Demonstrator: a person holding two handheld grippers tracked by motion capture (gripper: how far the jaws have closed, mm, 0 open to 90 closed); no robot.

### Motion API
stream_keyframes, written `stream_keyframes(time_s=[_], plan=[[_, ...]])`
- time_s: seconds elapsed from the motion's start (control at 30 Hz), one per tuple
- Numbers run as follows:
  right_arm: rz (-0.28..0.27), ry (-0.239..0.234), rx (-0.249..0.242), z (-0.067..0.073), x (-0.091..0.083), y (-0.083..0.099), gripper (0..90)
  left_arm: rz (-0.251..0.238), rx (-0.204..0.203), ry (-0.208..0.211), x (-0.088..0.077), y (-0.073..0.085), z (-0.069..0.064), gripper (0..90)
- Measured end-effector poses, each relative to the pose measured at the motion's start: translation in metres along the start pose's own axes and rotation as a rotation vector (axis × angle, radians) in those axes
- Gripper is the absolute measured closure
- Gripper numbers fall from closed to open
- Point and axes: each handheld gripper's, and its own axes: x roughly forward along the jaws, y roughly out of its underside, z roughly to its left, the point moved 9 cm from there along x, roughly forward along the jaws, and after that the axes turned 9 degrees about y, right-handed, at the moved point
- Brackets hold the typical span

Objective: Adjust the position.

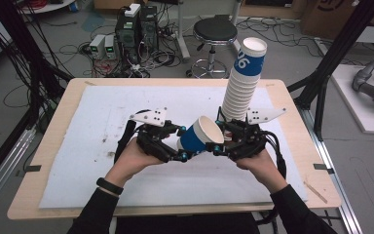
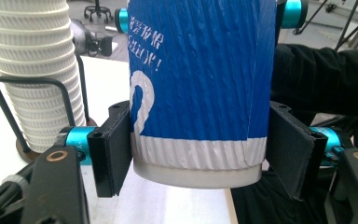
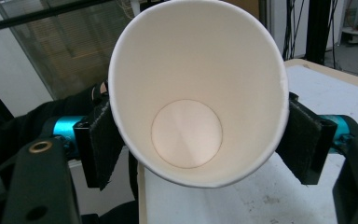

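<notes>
Left claw (image 2: 198, 158) grips blue cup (image 2: 198, 84) base; right claw (image 3: 200, 140) clamps rim

A ribbed paper cup (image 2: 196, 88), deep blue with white lettering, a white curl and a white band at its base, is plain white inside. At one o'clock, a stack of ribbed white paper cups (image 1: 241, 90) has a blue-banded top cup.

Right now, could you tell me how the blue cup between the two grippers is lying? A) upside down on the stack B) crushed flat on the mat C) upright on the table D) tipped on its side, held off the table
D: the cup lies tilted between the left gripper and right gripper, its open mouth toward the right one, above the table.
</notes>
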Motion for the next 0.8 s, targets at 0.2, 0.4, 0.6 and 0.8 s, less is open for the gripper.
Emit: stream_keyframes(time_s=[0.2, 0.4, 0.6, 0.8], plan=[[0.045, 0.012, -0.043, 0.001, 0.002, 0.004, 25.2, 0.055, -0.016, -0.011, 0.003, 0.005, 0.0, 28.0], [0.092, 0.027, -0.07, 0.0, 0.004, 0.007, 25.8, 0.151, -0.017, -0.034, 0.007, 0.012, 0.0, 24.0], [0.176, 0.061, -0.107, 0.001, 0.005, 0.011, 25.9, 0.222, -0.011, -0.054, 0.014, 0.02, 0.002, 23.7], [0.208, 0.069, -0.122, 0.002, 0.007, 0.013, 25.9, 0.234, -0.009, -0.048, 0.017, 0.023, 0.004, 29.0]])
